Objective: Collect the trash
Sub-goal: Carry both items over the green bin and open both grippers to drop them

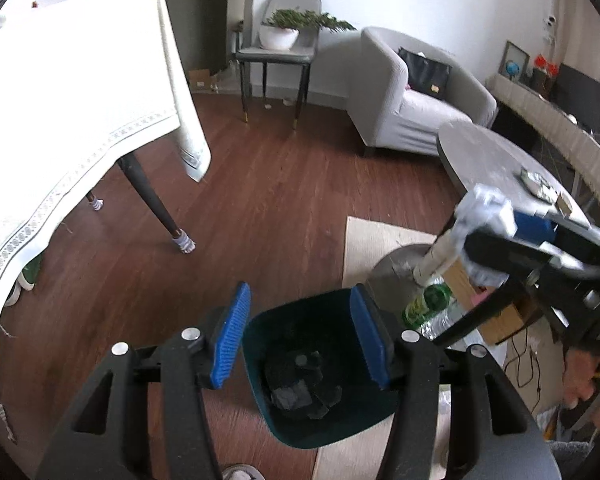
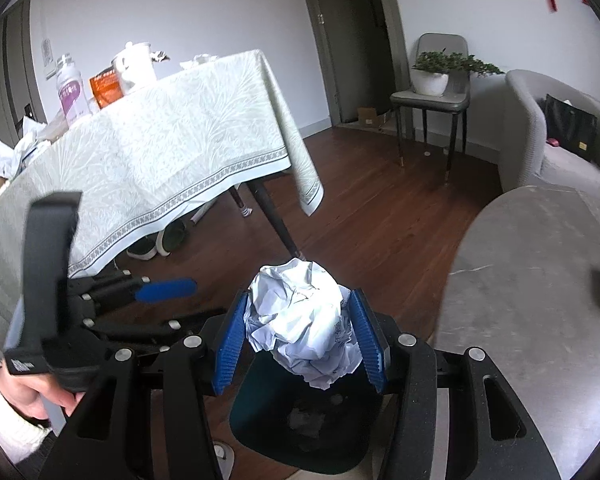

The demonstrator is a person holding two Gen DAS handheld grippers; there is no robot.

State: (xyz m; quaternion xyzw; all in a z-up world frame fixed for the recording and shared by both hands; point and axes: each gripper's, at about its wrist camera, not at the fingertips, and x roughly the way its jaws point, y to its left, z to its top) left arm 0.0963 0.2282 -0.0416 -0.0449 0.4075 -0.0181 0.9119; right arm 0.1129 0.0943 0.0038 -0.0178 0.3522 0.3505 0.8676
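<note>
A: Where is the paper ball (image 2: 306, 320)?

B: It sits in the middle of the right wrist picture. The right gripper (image 2: 305, 334) squeezes it between its two blue pads (image 2: 230, 344).

A: And the bin (image 2: 300, 420)?

B: Right under the ball, at the bottom middle of that picture. The ball hangs just above the bin's open top. So I think the next move is simply to let go, and the ball should fall straight down.

A: What does the ball look like?

B: White, crumpled, full of folds. It is a bit taller than it is wide. It looks light and soft.

A: And the bin?

B: Dark green, smooth, with rounded corners. Some scraps lie at the bottom already.

A: What about the other hand?

B: The left gripper (image 1: 300, 336) is empty, and its pads are spread apart. In the left wrist picture it hovers over the same bin (image 1: 312, 364), at the bottom middle. The ball (image 1: 482, 216) shows at the right edge there, a bit blurry.

A: Which gripper is closer to the ball?

B: The right one. It already has it.

A: Anything else near?

B: A grey round table (image 2: 540, 280) on the right, and a brown wood floor (image 2: 380, 220).
</note>
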